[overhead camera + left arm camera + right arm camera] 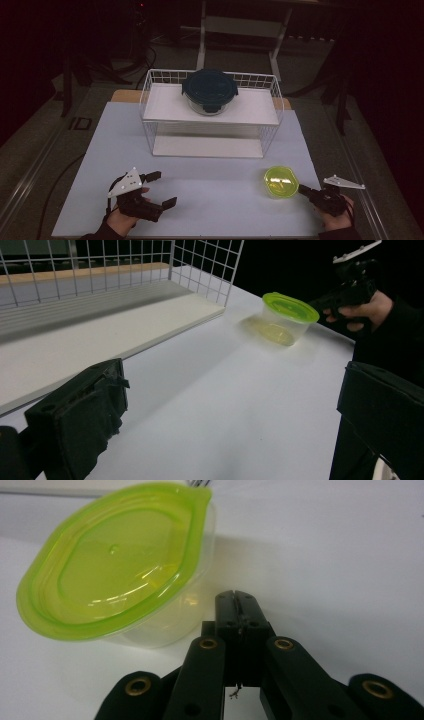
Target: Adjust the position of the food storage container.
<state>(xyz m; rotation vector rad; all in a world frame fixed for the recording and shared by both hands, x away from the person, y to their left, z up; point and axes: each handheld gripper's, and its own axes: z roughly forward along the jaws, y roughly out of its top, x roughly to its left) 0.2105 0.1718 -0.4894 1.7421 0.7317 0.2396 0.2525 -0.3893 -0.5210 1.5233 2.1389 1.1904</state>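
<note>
While the right gripper [303, 189] lies low at the near right of the tabletop [210, 170] with its fingers [237, 611] clenched together on nothing, their tips sit just beside the clear container with the green lid [281, 181], whether touching its wall I cannot tell. That container stands upright on the tabletop, in front of the right end of the white wire rack [212, 112], whose upper shelf carries a dark-lidded glass container [209, 91]. At the near left, the left gripper [161, 189] rests with its fingers [80, 415] released, spread wide and empty.
</note>
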